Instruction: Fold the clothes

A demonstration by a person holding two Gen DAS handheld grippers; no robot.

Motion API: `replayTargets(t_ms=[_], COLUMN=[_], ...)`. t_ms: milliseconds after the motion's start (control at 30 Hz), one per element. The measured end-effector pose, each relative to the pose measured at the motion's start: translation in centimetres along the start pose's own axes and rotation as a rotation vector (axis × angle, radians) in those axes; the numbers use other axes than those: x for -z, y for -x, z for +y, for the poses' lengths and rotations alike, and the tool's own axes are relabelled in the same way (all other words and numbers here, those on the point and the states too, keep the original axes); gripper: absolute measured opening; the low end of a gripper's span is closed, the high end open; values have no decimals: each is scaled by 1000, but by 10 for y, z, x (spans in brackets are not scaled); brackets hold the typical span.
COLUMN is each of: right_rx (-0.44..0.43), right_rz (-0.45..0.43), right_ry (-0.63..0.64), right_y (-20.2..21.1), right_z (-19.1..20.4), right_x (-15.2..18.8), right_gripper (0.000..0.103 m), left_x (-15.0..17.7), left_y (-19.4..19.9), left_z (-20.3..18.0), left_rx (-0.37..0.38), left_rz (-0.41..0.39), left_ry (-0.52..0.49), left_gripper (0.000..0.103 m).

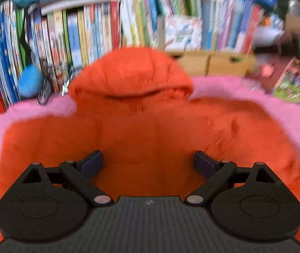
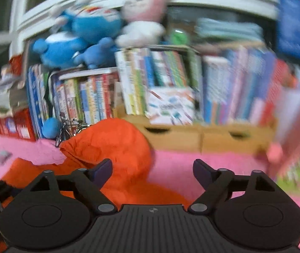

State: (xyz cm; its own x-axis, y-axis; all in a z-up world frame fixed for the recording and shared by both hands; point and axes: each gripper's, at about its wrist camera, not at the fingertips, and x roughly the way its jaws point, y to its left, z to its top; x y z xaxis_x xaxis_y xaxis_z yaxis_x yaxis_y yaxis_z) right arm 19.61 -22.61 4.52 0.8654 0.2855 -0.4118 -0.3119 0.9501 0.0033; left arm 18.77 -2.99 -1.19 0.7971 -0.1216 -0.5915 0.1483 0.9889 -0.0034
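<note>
An orange hooded puffer jacket [image 1: 141, 126] lies flat on a pink fluffy cover [image 1: 255, 92], hood [image 1: 128, 73] toward the bookshelf. My left gripper [image 1: 148, 163] hovers over the jacket's body with its jaws wide apart and nothing between them. In the right wrist view the same jacket [image 2: 116, 147] lies lower left, its hood raised. My right gripper [image 2: 153, 171] hangs above the jacket's right edge and the pink cover [image 2: 192, 168], open and holding nothing. Both views are blurred.
A crowded bookshelf [image 1: 107, 27] stands just behind the cover, with wooden drawers [image 2: 202, 137] at its base. Blue and pink plush toys [image 2: 82, 35] sit on top of the books. A blue ball [image 1: 29, 82] and a small wire object lie at the back left.
</note>
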Motion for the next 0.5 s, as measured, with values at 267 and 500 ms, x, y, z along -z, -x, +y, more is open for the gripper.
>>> replayTargets(t_ms=[267, 500], right_rx=[-27, -45], right_rz=[26, 62], right_ry=[188, 265], right_y=[-111, -195], right_z=[47, 78], right_x=[-33, -49], right_gripper=[88, 89], left_x=[16, 11], left_y=[-5, -3], left_z=[4, 13], left_rx=[11, 56], left_rz=[-29, -34], left_ry=[-1, 43], left_gripper=[103, 103])
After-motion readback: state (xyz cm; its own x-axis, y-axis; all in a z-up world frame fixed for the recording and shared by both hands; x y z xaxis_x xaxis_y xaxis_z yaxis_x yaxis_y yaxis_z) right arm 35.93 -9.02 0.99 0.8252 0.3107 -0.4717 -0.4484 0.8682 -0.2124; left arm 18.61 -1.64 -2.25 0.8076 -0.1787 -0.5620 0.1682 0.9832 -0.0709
